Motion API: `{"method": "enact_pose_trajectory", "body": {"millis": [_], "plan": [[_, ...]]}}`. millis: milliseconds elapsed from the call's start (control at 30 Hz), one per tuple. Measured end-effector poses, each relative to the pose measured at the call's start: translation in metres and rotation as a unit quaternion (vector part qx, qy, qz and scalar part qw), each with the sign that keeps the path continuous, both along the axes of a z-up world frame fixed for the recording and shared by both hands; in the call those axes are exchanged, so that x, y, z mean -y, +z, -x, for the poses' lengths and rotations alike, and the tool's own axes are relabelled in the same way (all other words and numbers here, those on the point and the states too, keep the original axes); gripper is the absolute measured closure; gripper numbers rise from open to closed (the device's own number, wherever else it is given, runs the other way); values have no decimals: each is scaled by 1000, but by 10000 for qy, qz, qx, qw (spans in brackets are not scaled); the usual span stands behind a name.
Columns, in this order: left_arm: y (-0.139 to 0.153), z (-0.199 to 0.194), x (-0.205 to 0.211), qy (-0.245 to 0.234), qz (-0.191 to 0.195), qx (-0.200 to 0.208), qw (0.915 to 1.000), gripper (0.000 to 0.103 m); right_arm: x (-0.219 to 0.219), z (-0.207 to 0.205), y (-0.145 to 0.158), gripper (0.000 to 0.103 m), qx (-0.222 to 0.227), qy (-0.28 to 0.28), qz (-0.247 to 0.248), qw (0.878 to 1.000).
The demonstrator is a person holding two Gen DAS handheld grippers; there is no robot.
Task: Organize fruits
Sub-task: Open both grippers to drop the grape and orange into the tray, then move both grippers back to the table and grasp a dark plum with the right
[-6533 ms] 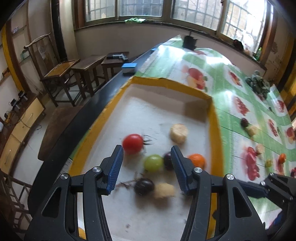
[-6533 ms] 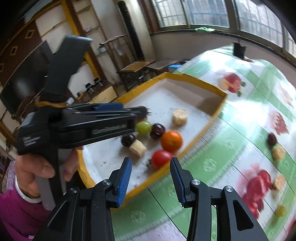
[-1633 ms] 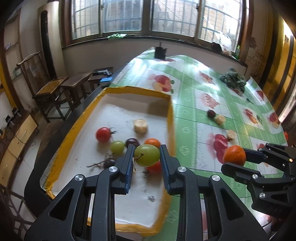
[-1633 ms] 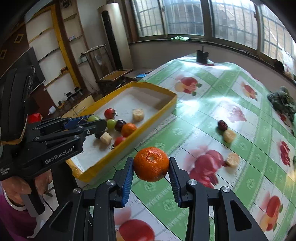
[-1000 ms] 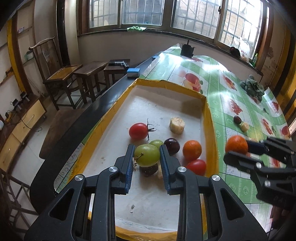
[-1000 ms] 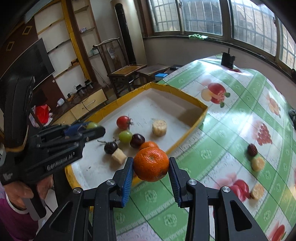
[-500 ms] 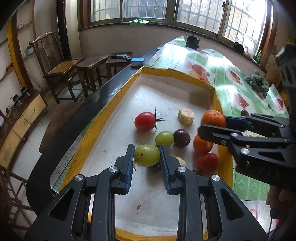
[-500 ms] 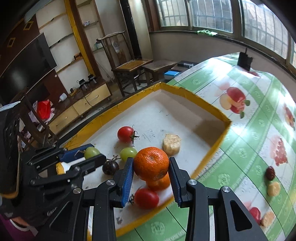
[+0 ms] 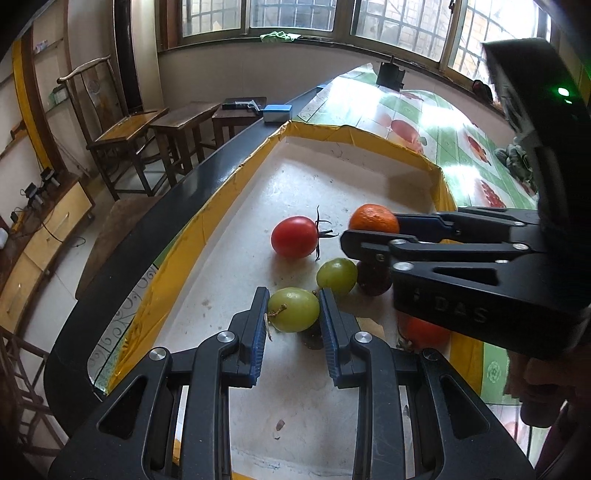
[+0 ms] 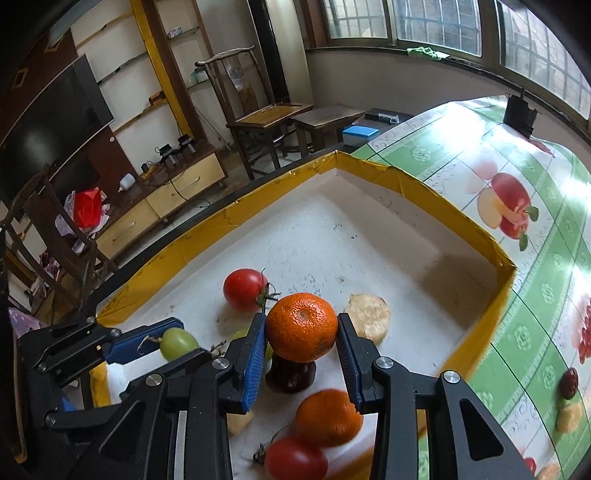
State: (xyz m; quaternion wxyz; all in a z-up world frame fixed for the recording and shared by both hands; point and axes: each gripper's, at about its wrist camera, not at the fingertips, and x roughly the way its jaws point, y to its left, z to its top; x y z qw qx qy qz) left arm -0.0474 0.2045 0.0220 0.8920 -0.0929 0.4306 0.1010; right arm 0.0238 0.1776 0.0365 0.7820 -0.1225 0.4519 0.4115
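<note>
The right gripper (image 10: 301,341) has swung in from over the bench and now hangs above the yellow-rimmed tray (image 10: 436,201), clamped on an orange (image 10: 302,326). The left gripper (image 9: 293,317), clamped on a green grape (image 9: 293,310), sits low over the tray; both fruits look ready to drop.

Green grape (image 9: 293,309) and orange mandarin (image 10: 301,326) held aloft above white yellow-rimmed tray (image 10: 417,192) containing red tomato (image 9: 294,236), second grape (image 9: 337,275), another mandarin (image 10: 328,417).

Daylight from windows (image 9: 369,22); glare on tablecloth (image 9: 424,110), fisheye-warped edges.
</note>
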Motion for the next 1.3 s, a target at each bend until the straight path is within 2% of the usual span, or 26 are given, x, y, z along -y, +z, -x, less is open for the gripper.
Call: {"method": "enact_pose_trajectory", "body": {"millis": [300, 400, 700, 767, 833, 1067, 1300], "plan": [[0, -2, -3, 98, 133, -36, 9999, 76, -12, -8, -11, 67, 24, -47, 106, 9999], [0, -3, -4, 155, 84, -46, 9998, 76, -6, -7, -8, 61, -56, -51, 54, 10000], [7, 0, 1, 274, -68, 0, 9996, 75, 23, 7, 11, 60, 26, -213, -162, 9996], [9, 2, 2, 287, -73, 7, 9996, 69, 28, 12, 15, 60, 54, -257, -222, 9994], [12, 4, 5, 273, -37, 85, 9996, 45, 37, 18, 21, 59, 89, -327, -285, 9990], [23, 10, 21, 152, -27, 250, 9996, 45, 69, 38, 38, 58, 246, -557, -515, 9968], [28, 10, 45, -88, -27, 312, 9995, 45, 111, 51, 40, 57, 315, -790, -415, 9955]]}}
